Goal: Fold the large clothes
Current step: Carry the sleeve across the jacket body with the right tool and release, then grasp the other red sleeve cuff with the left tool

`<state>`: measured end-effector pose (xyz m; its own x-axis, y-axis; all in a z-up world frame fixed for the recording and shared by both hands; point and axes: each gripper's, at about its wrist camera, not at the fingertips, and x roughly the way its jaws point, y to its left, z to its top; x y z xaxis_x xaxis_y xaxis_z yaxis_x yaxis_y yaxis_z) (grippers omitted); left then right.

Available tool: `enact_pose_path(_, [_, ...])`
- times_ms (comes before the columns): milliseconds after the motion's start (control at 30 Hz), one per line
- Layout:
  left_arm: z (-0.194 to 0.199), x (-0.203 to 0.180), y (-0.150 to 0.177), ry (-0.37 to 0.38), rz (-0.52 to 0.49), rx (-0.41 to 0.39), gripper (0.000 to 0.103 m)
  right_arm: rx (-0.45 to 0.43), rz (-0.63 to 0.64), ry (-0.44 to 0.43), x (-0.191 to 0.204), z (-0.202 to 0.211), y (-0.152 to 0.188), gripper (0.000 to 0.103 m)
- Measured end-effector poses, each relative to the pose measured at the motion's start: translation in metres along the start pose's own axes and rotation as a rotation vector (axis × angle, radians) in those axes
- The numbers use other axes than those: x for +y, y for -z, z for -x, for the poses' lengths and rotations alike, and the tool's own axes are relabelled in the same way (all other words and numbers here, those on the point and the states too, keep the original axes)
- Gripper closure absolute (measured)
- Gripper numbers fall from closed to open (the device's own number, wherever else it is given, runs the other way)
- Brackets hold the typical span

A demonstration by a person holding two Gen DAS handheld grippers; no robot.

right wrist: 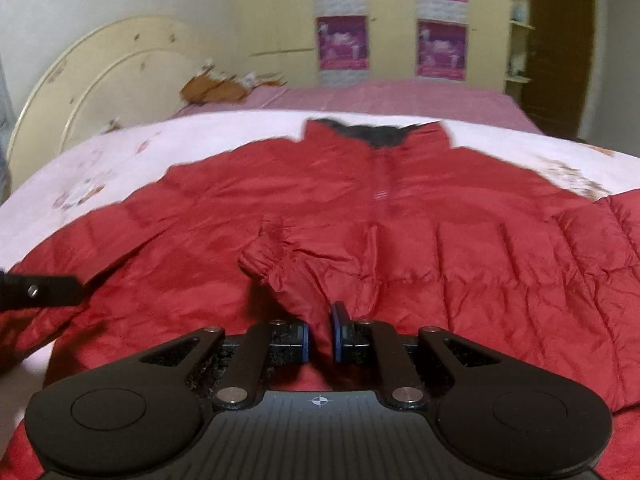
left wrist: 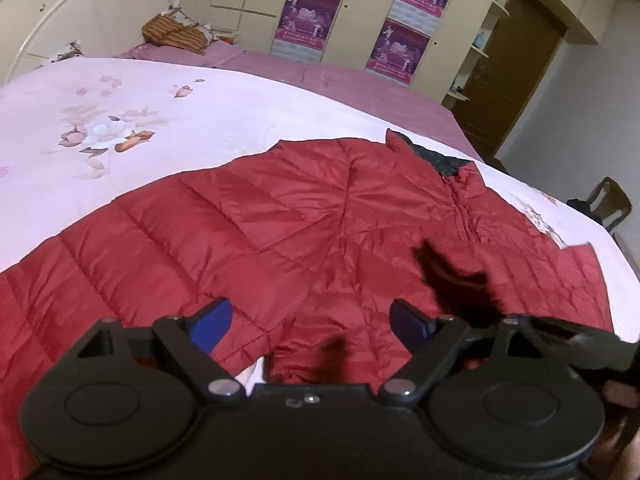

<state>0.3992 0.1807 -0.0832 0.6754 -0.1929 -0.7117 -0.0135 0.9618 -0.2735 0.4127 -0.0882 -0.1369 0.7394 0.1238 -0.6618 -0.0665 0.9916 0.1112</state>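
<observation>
A red quilted puffer jacket (right wrist: 420,216) lies spread on the bed, front side up, its closed zip running from the hem up to a dark-lined collar (right wrist: 372,132) at the far end. One sleeve is drawn in across the chest, and its gathered elastic cuff (right wrist: 266,256) sits raised just left of the zip line. The right gripper (right wrist: 321,334) has its blue-padded fingers (right wrist: 339,328) drawn close together, pinching a fold of this sleeve's red fabric between them, just below the cuff. In the left wrist view the same jacket (left wrist: 248,216) fills the lower half of the picture, its collar (left wrist: 432,156) toward the upper right. The left gripper (left wrist: 310,322) hovers over the jacket with its blue pads (left wrist: 212,320) set wide apart and nothing between them; red fabric shows beneath the gap. A blurred dark shape to its right may be part of the other tool, but it is too smeared to tell. The jacket rests on a pale pink floral quilt (left wrist: 132,120) that covers the near part of the bed, with a mauve sheet (left wrist: 360,84) showing beyond it. At the head of the bed stands a cream arched headboard (left wrist: 80,12), with an orange-brown striped bundle (left wrist: 176,32) beside it. Cream wardrobe doors behind carry purple posters (left wrist: 396,50), and a brown door (left wrist: 516,64) stands to the right.
</observation>
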Motion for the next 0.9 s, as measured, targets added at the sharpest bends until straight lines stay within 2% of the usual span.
enact_pose_path(100, [-0.002,-0.002,0.000,0.010,-0.007,0.009,0.018,0.010,0.027,-0.043,0.015,-0.011,-0.002,0.092])
enact_pose_path(200, [-0.004,-0.009,0.001,0.019,-0.023,0.016,0.017,0.013,0.105,-0.021,0.027,-0.014,-0.003,0.091])
enact_pose_path(233, [-0.004,-0.012,0.001,0.021,-0.030,0.016,0.016,0.009,0.117,-0.013,0.026,-0.011,-0.004,0.085])
enact_pose_path(300, [-0.005,-0.021,0.000,0.027,-0.045,0.009,0.015,-0.057,0.128,0.034,0.021,0.002,-0.002,0.012])
enact_pose_path(333, [-0.006,-0.025,-0.001,0.032,-0.048,0.006,0.014,-0.111,0.139,0.041,0.016,0.014,-0.001,0.008])
enact_pose_path(400, [-0.010,-0.036,-0.001,0.051,-0.055,0.003,0.014,-0.144,0.129,0.035,0.003,0.028,-0.003,0.009])
enact_pose_path(433, [-0.013,-0.042,-0.002,0.063,-0.059,0.006,0.014,-0.166,0.101,0.038,-0.007,0.035,-0.003,0.013])
enact_pose_path(500, [-0.021,-0.055,-0.001,0.089,-0.067,0.015,0.014,-0.183,0.031,0.061,-0.032,0.047,-0.005,0.043])
enact_pose_path(567, [-0.031,-0.066,-0.001,0.112,-0.074,0.023,0.015,-0.195,-0.060,0.100,-0.061,0.057,-0.007,0.059])
enact_pose_path(600, [-0.038,-0.071,-0.001,0.121,-0.078,0.026,0.016,-0.201,-0.096,0.115,-0.074,0.061,-0.007,0.063])
enact_pose_path(700, [-0.062,-0.079,-0.003,0.127,-0.070,0.066,0.035,-0.199,-0.166,0.172,-0.110,0.075,-0.006,0.064])
enact_pose_path(733, [-0.070,-0.080,-0.003,0.137,-0.062,0.076,0.043,-0.198,-0.183,0.185,-0.121,0.079,-0.004,0.064])
enact_pose_path(767, [-0.076,-0.083,-0.003,0.145,-0.062,0.084,0.058,-0.198,-0.201,0.196,-0.131,0.083,-0.002,0.064])
enact_pose_path(800, [-0.081,-0.086,-0.004,0.152,-0.069,0.086,0.066,-0.197,-0.218,0.207,-0.139,0.087,-0.001,0.065])
enact_pose_path(833, [-0.086,-0.089,-0.004,0.153,-0.080,0.082,0.081,-0.196,-0.235,0.219,-0.148,0.089,0.002,0.068])
enact_pose_path(867, [-0.087,-0.091,-0.005,0.164,-0.080,0.067,0.086,-0.192,-0.251,0.225,-0.158,0.092,0.004,0.077])
enact_pose_path(900, [-0.082,-0.093,-0.006,0.155,-0.081,0.025,0.087,-0.190,-0.266,0.230,-0.165,0.096,0.005,0.082])
